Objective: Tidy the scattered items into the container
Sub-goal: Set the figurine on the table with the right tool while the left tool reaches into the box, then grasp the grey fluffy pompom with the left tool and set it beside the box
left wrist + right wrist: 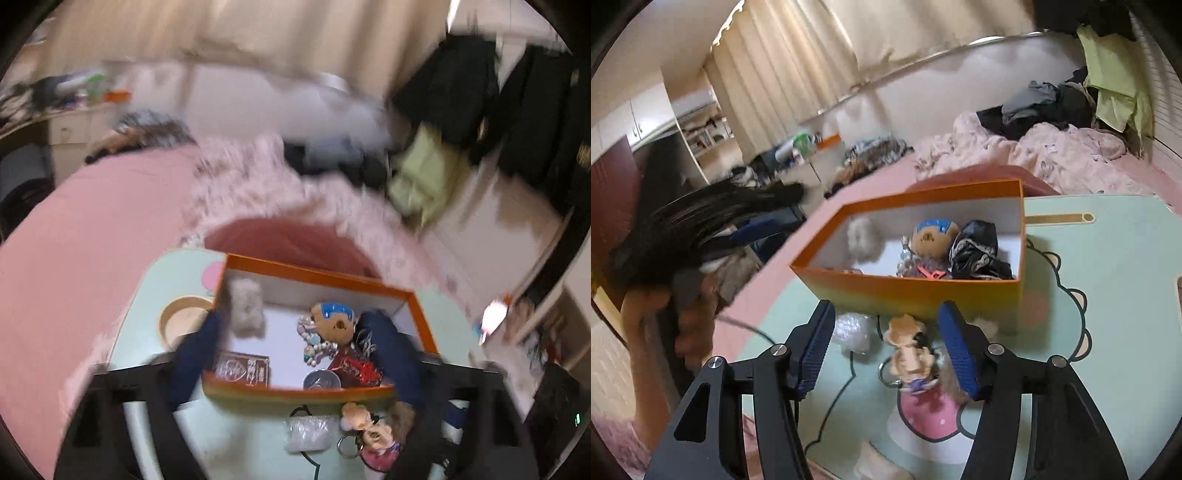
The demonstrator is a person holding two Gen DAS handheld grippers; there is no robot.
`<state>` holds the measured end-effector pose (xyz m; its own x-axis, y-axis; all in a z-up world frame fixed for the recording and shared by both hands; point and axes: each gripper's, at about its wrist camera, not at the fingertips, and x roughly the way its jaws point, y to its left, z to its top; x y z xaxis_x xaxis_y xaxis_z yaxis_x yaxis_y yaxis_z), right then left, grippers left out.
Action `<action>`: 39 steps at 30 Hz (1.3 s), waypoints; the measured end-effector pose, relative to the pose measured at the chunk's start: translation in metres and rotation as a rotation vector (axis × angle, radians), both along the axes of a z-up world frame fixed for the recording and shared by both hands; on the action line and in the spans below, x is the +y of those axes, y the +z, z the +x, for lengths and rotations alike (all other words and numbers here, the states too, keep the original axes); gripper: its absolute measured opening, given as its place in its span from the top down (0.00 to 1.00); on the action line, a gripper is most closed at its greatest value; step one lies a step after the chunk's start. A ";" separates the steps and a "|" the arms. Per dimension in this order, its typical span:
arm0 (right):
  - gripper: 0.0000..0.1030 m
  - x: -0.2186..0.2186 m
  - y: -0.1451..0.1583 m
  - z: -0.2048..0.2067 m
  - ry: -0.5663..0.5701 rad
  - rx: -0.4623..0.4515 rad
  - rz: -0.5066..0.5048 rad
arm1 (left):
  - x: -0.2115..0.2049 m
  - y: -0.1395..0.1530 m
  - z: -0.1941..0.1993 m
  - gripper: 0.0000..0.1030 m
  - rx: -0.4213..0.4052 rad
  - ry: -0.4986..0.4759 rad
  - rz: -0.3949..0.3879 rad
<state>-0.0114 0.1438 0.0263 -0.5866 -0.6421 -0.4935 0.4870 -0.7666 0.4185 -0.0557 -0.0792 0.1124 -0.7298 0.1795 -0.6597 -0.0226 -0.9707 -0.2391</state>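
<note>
- The right gripper [886,350] is seen with jaws parted, nothing gripped; a doll keychain [910,354] lies between them on the table [1108,295].
- The left gripper [299,332] is held narrow and empty above the box [317,277].
- A plastic bag [851,330] lies beside the box's near wall.

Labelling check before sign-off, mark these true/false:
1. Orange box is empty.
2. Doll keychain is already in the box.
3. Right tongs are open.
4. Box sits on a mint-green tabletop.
1. False. The orange cardboard box already holds a blue-capped bear toy and crumpled black fabric, among others.
2. False. The doll keychain with metal ring lies on the tabletop in front of the box.
3. True. The right tongs straddle the keychain, pads clear.
4. True. Mint-green cartoon-print tabletop.
</note>
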 end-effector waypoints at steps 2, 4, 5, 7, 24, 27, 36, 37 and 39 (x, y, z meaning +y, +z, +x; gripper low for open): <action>0.42 0.001 -0.003 -0.002 0.030 -0.019 -0.030 | 0.012 -0.003 -0.028 0.71 -0.070 -0.017 -0.074; 0.42 0.001 -0.006 -0.003 0.040 -0.033 -0.037 | 0.017 -0.011 -0.047 0.72 -0.107 0.000 -0.134; 0.42 0.001 -0.007 -0.001 0.046 -0.040 -0.035 | 0.018 -0.016 -0.052 0.72 -0.126 0.008 -0.152; 0.42 -0.001 -0.008 0.000 0.055 -0.050 -0.030 | 0.018 -0.029 -0.060 0.72 -0.163 0.023 -0.164; 0.42 0.004 -0.014 0.004 0.076 -0.080 -0.067 | 0.030 -0.068 -0.077 0.57 -0.170 0.144 -0.381; 0.42 0.004 -0.016 0.003 0.075 -0.089 -0.067 | 0.035 -0.068 -0.080 0.67 -0.168 0.135 -0.386; 0.42 0.004 -0.016 0.004 0.074 -0.096 -0.071 | 0.014 -0.054 -0.059 0.80 -0.127 0.032 -0.157; 0.42 0.004 -0.016 0.004 0.074 -0.095 -0.069 | 0.013 -0.048 -0.053 0.80 -0.108 0.024 -0.125; 0.42 0.005 -0.015 0.005 0.070 -0.091 -0.065 | 0.010 -0.033 -0.035 0.80 -0.063 0.007 -0.064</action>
